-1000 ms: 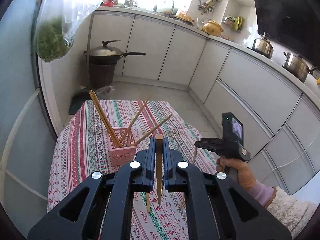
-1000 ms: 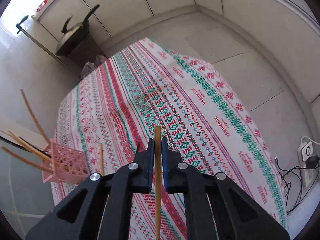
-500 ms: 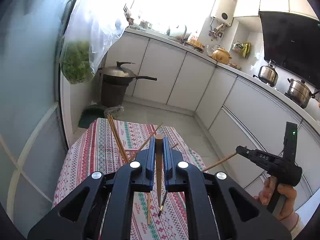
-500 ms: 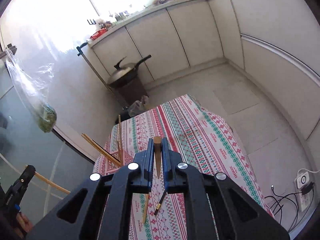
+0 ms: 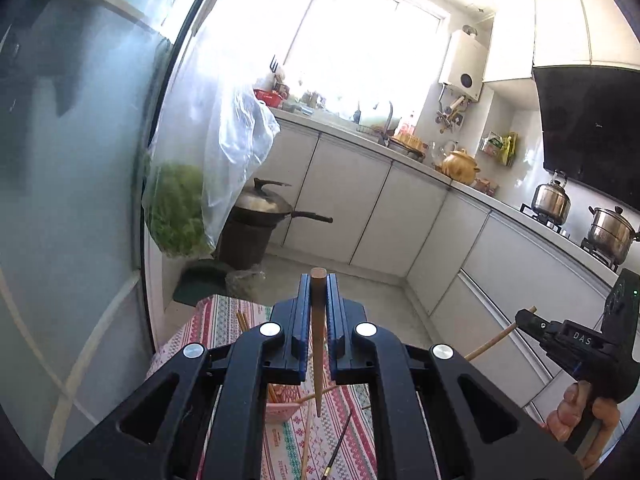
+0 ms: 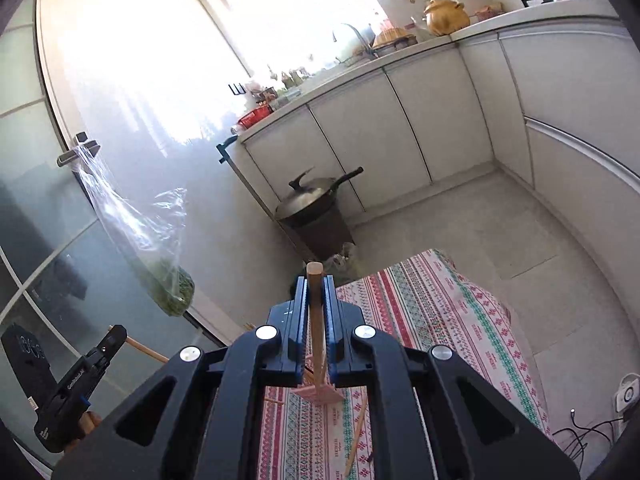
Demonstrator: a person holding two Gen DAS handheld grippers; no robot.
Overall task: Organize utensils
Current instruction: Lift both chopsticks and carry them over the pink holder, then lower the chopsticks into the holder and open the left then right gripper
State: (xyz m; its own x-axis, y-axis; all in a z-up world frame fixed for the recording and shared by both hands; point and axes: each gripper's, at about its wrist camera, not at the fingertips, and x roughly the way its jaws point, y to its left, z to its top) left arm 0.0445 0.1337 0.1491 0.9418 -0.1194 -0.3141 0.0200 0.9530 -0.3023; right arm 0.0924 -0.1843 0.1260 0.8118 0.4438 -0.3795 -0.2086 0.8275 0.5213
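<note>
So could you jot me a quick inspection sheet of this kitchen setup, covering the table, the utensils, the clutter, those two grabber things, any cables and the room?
Surface: table under a striped patterned tablecloth.
Job's things: pink utensil basket holding chopsticks; loose chopsticks on the cloth beside it.
Clutter: nothing seen on the cloth apart from the utensils.
Grippers: left gripper shut on a chopstick; right gripper shut on another chopstick; both are held above the table.
Cables: power strip with cords on the floor.
Surroundings: lidded wok on a dark bin, bag of greens hanging on the glass door, steel pots on the stove.
</note>
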